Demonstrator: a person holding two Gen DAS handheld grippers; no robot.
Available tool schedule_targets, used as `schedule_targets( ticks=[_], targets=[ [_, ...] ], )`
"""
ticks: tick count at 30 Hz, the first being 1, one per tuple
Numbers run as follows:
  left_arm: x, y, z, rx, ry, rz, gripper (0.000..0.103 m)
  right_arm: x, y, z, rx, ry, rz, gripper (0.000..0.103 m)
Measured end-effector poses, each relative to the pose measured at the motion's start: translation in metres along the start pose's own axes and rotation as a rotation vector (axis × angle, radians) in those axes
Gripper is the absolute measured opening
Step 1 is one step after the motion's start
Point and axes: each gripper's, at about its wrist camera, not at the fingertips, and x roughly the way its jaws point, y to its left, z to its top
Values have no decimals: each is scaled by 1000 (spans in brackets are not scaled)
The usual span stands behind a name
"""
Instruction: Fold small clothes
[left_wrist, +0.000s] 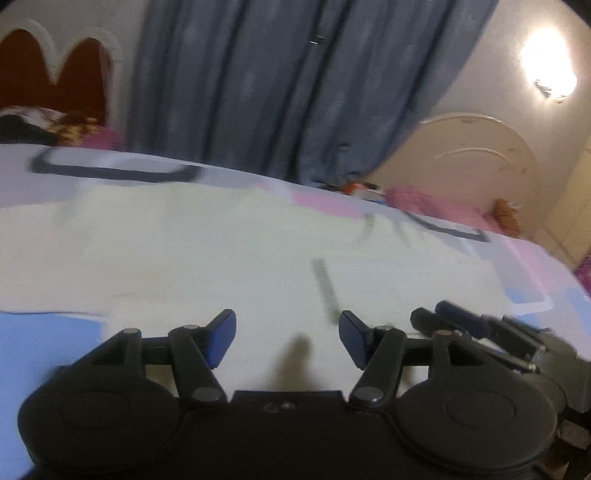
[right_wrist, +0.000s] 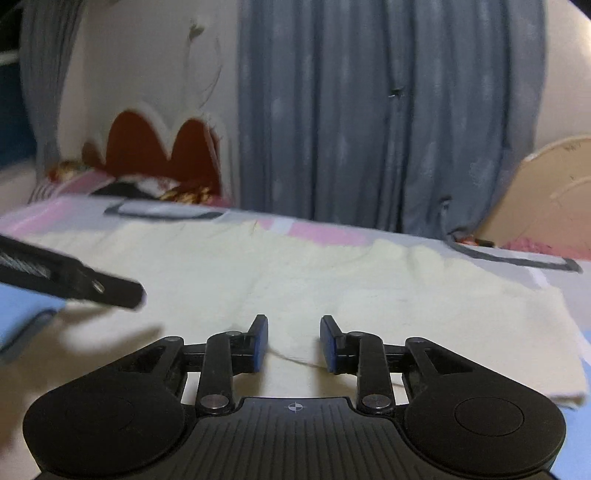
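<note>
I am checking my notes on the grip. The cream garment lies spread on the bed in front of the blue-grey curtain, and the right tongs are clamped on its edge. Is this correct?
Not quite. The right tongs are open, with nothing pinched between the blue pads, as the right wrist view shows. The rest holds: the cream garment lies spread on the bed in front of the blue-grey curtain.

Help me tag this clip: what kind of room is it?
Likely a bedroom: a patterned pastel bedsheet under the cream garment, a scalloped red headboard and long blue-grey curtains.
</note>
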Motion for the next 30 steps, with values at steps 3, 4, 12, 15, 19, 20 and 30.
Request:
schedule_targets(
  ticks=[3,4,12,15,19,20,30],
  targets=[
    [29,-15,1,-49,54,-89,39,-11,-26,-4,87,19,-48,25],
    [38,-18,0,-59,75,-98,31,-13,-35,-5,113,26,-58,18],
    [54,-12,5,-118,18,-81,3,-25,-78,-6,254,111,-107,16],
    [29,7,11,-73,-55,-22,3,-23,-86,-9,296,111,-106,16],
    [4,56,12,-82,-92,79,3,-27,-92,-7,320,107,-105,16],
    [3,68,10,-91,-88,104,3,-28,-93,-7,323,106,-105,16],
    [1,86,4,-107,-85,121,3,-22,-99,1,327,85,-199,16]
  ],
)
